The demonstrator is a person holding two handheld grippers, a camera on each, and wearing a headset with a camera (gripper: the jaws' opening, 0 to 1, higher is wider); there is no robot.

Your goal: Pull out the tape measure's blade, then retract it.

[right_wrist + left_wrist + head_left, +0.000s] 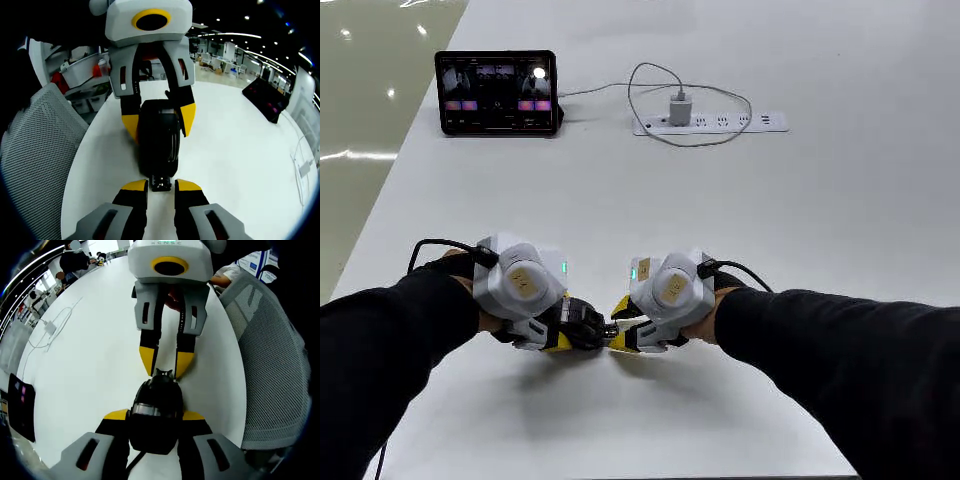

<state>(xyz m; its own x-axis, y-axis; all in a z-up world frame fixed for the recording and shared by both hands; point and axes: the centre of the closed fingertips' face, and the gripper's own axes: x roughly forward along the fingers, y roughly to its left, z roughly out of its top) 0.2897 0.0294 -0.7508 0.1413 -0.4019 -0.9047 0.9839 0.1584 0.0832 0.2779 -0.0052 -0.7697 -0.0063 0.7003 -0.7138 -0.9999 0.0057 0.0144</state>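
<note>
A black tape measure [583, 323] sits just above the white table [740, 230], close to its front edge. My left gripper [576, 330] is shut on the case from the left. In the left gripper view the case [155, 407] fills the space between my left gripper's [154, 416] yellow tips. My right gripper [618, 336] faces it from the right and is shut on the blade's end hook [161, 182]. The hook [163, 373] sits right at the case mouth, with almost no blade out. In the right gripper view the case [159, 137] stands just beyond my right gripper [161, 186].
A tablet [498, 92] with a lit screen stands at the far left of the table. A power strip [712, 122] with a white charger [680, 106] and looped cable lies at the back. The table's left edge borders green floor. A grey mesh chair [270, 350] is behind the front edge.
</note>
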